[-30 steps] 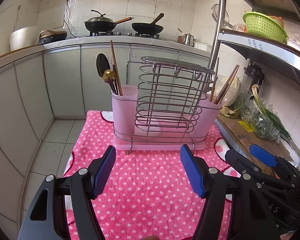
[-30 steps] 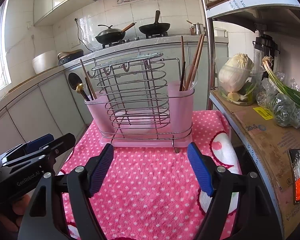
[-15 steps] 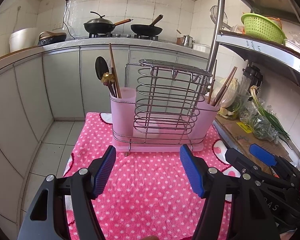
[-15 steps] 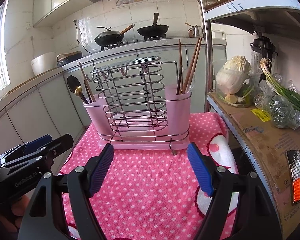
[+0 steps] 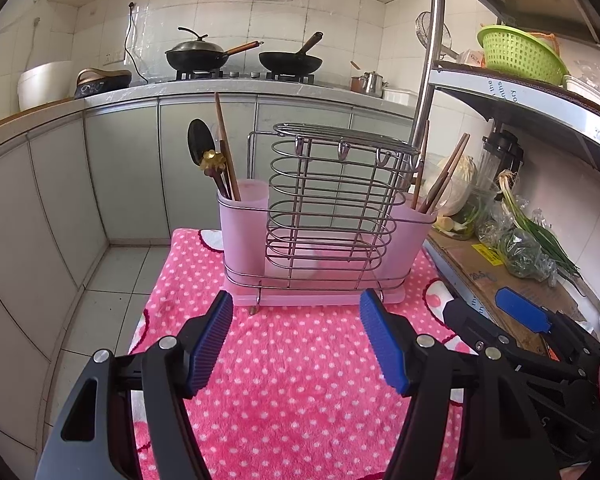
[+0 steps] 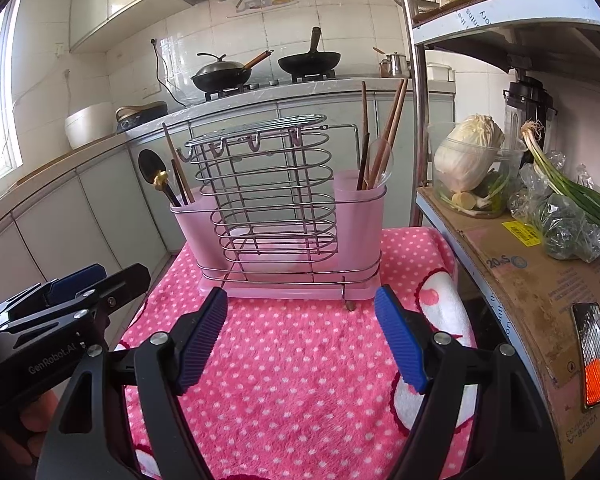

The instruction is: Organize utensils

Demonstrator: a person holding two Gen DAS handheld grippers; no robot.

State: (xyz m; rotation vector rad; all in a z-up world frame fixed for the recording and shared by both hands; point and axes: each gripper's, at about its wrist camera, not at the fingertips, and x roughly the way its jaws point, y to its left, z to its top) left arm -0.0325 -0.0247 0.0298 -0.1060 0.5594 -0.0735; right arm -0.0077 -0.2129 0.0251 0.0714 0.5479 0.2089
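We find both grippers drawn back from the utensil rack [image 5: 320, 224]; left gripper [image 5: 296, 340] and right gripper [image 6: 300, 340] gape wide, empty, utensils upright in both cups for sorting.

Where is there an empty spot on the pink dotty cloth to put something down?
The polka-dot towel is bare from the utensil holder forward to both grippers, left gripper and right gripper, jaws open. The wire rack in the holder's middle holds nothing. Crowded: the left cup, the right cup, and the side shelf of vegetables.
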